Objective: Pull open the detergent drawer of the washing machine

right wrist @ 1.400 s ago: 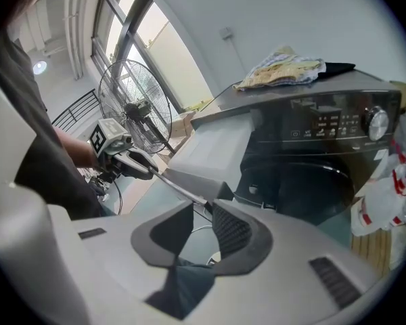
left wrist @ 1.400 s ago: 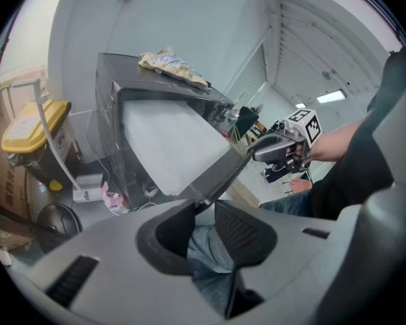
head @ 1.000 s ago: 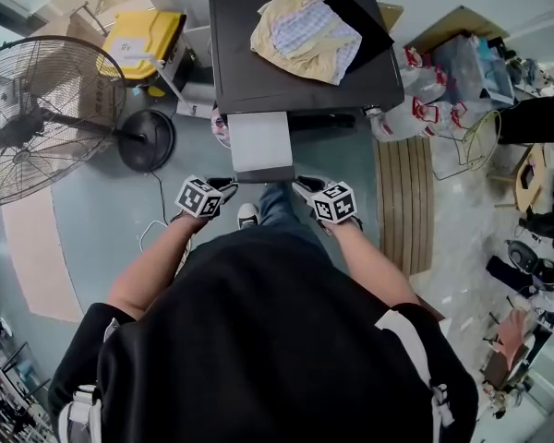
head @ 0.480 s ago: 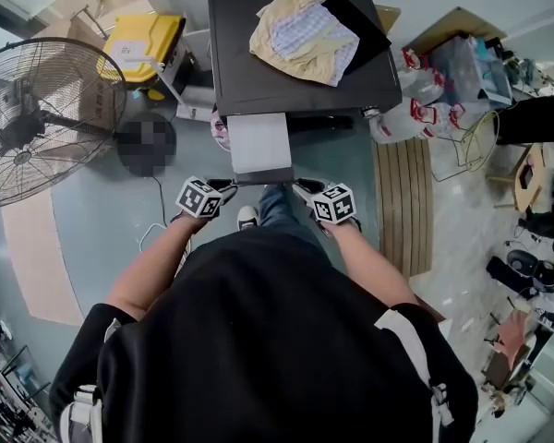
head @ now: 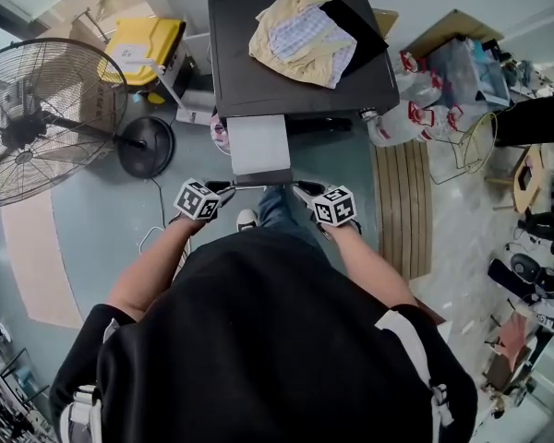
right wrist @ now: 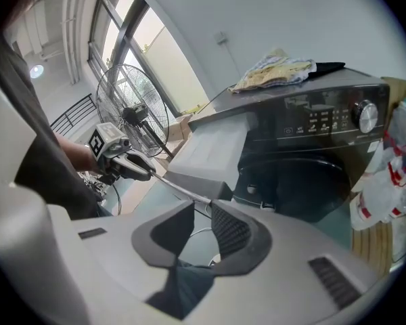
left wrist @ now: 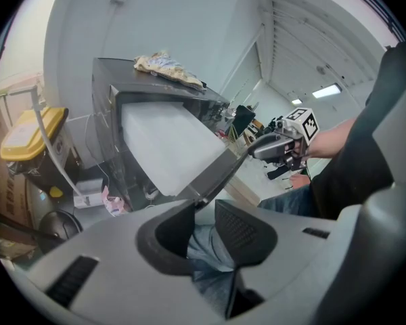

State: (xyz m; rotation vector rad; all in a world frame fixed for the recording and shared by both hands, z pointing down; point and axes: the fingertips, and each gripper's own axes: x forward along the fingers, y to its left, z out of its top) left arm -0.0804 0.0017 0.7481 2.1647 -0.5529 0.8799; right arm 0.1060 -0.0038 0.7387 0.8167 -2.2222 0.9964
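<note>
A: Well, is the drawer [head: 258, 146] out?
B: Nearly, I'd say — it juts far from the machine [head: 295, 86]. Left gripper [left wrist: 204, 205] clamps its front edge; right gripper [right wrist: 202, 206] has just been closing there. Next, pull straight back.

The right gripper [right wrist: 203, 208] is squeezing its jaws tighter, with the detergent drawer [right wrist: 206, 151] front's corner between them.

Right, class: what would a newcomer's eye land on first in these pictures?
Probably the pale drawer jutting out from the front of the dark washing machine at top centre of the head view. Next, the crumpled heap of clothes on the machine's lid, and the big fan standing at the left.
</note>
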